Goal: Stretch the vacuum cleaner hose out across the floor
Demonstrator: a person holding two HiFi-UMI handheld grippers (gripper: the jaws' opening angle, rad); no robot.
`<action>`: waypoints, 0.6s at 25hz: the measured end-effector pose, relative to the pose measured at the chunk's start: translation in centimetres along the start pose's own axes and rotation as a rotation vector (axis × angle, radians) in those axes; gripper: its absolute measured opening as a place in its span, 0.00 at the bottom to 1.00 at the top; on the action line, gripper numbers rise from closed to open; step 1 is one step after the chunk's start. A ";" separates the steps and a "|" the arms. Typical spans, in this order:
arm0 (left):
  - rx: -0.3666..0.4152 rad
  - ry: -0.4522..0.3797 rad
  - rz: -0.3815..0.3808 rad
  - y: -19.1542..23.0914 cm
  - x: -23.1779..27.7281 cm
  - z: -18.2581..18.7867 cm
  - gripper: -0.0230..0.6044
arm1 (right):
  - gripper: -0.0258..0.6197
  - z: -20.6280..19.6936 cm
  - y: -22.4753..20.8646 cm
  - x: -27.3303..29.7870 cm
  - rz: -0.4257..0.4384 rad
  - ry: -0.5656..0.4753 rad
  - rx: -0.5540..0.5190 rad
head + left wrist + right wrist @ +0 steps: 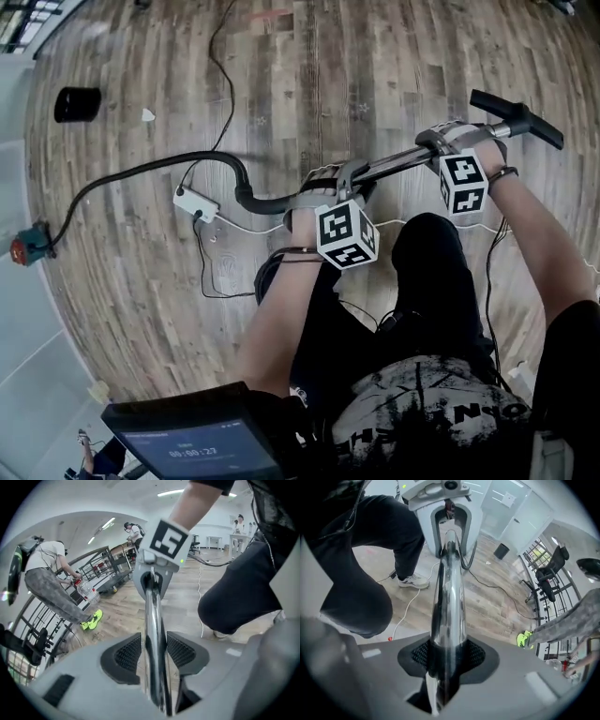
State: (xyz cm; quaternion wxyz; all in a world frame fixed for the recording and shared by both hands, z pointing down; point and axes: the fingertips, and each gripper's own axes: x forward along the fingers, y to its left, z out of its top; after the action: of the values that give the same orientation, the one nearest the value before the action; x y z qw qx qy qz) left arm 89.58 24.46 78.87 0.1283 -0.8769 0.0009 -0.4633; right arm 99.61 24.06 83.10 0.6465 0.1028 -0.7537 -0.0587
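A chrome vacuum tube (398, 162) lies nearly level above the wooden floor, with a black handle end (517, 117) at the right. From its left end a black hose (187, 161) curves away to a red and teal part (28, 246) at the far left. My left gripper (352, 178) straddles the tube near the hose joint. In the left gripper view the tube (153, 620) runs between the pads (129, 652) with thin gaps, so the left gripper (154, 653) is open. My right gripper (448, 142) is shut on the tube (447, 588), pads pressed to both sides (447, 656).
A white power strip (195, 202) with thin cables lies on the floor under the hose. A black cylinder (77, 103) stands at the far left. My legs (431, 281) are just below the tube. Other people (47, 583) and metal carts (105, 569) stand further off.
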 end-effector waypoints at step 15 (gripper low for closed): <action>-0.152 -0.113 0.220 -1.4 3.8 -5.4 0.06 | 0.24 -14.3 9.5 19.1 -0.082 -0.032 0.149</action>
State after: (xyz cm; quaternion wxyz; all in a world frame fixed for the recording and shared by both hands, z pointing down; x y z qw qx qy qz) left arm 87.21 24.13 85.12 0.1112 -0.9035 0.1248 -0.3947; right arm 110.24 29.52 105.83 0.6220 0.1806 -0.7613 -0.0306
